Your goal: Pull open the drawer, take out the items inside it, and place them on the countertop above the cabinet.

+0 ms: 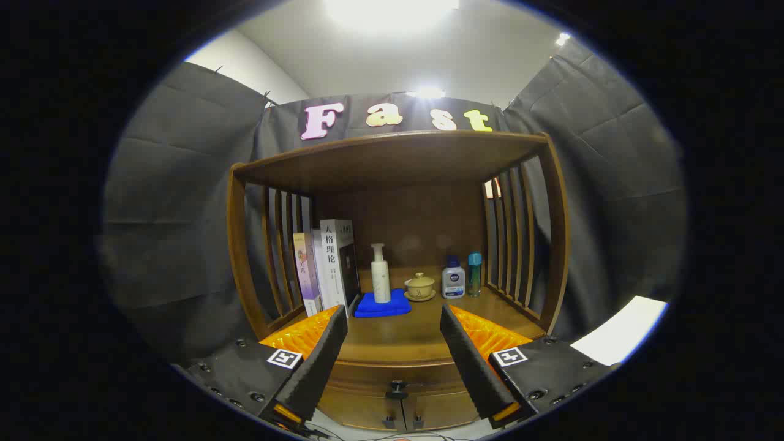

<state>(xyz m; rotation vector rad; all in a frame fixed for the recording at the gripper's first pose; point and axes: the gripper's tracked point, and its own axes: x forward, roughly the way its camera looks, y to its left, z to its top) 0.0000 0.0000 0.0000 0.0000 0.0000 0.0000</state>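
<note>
My gripper [392, 361] spread wide, empty, facing cabinet. Drawer [395, 375] closed, knob [397, 387] between fingers, just ahead. Nothing out yet; countertop [416, 331] awaits items. Task barely begun.

Books [327, 263] beside a white pump bottle [380, 273] on a blue cloth [383, 304], lidded cup [420, 286], 2 small bottles [462, 276].

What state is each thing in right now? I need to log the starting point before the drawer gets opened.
gripper: open, holding nothing
drawer: closed, knob untouched between the fingers
pump bottle: upright on the blue cloth
lidded cup: lid on, on its saucer
books: standing upright
two small bottles: upright, capped
</note>
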